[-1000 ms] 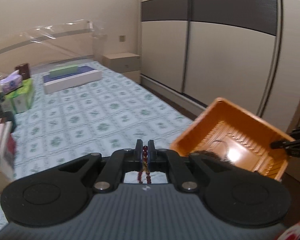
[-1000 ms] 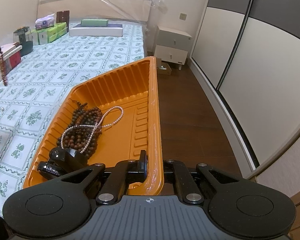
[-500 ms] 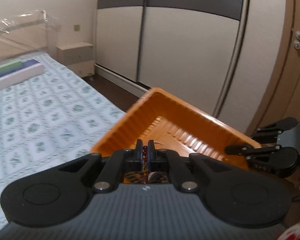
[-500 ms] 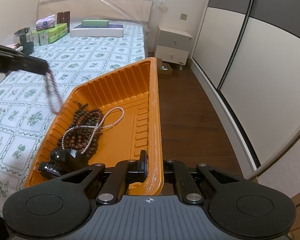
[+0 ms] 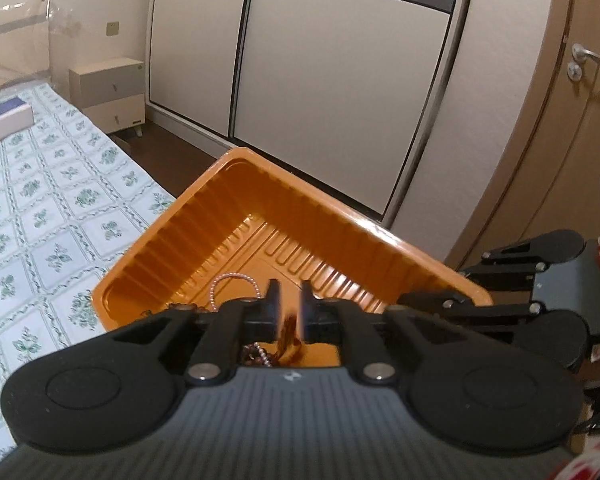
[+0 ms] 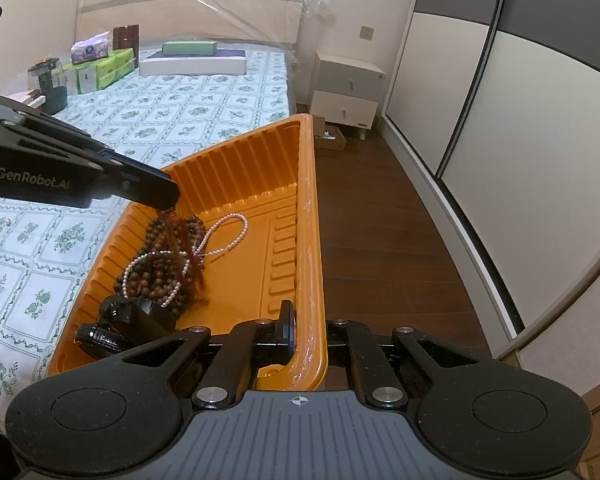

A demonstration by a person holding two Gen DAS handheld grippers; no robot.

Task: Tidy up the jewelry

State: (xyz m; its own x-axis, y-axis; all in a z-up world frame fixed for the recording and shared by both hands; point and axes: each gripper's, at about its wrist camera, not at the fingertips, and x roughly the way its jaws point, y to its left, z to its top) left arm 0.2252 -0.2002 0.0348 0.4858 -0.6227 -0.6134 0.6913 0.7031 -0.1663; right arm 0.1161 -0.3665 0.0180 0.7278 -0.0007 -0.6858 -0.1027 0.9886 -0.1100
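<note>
An orange tray (image 6: 311, 200) juts off the bed edge, and my right gripper (image 6: 306, 332) is shut on its near rim. The same gripper (image 5: 428, 300) shows at the tray's (image 5: 360, 226) right corner in the left wrist view. Inside lie a pile of brown bead strings (image 6: 156, 276), a pearl necklace (image 6: 228, 240) and a black strap-like item (image 6: 116, 324). My left gripper (image 5: 289, 292) hovers over the tray's left side (image 6: 172, 198), its jaws opening. A dark red bead strand (image 5: 288, 330), blurred, hangs between the parted fingers and reaches down to the pile (image 6: 192, 264).
The bed (image 6: 180, 112) with a green-patterned sheet carries tissue packs (image 6: 100, 64) and flat boxes (image 6: 192, 64) near the headboard. A white nightstand (image 6: 348, 92) stands beyond the tray. Sliding wardrobe doors (image 5: 340, 80), dark wood floor (image 6: 380, 220) and a door handle (image 5: 588, 56) lie to the right.
My left gripper swung from over the bed to above the tray and dipped lower. Its fingers, pinched on the bead strand before, have parted. The right gripper and tray stayed put.
</note>
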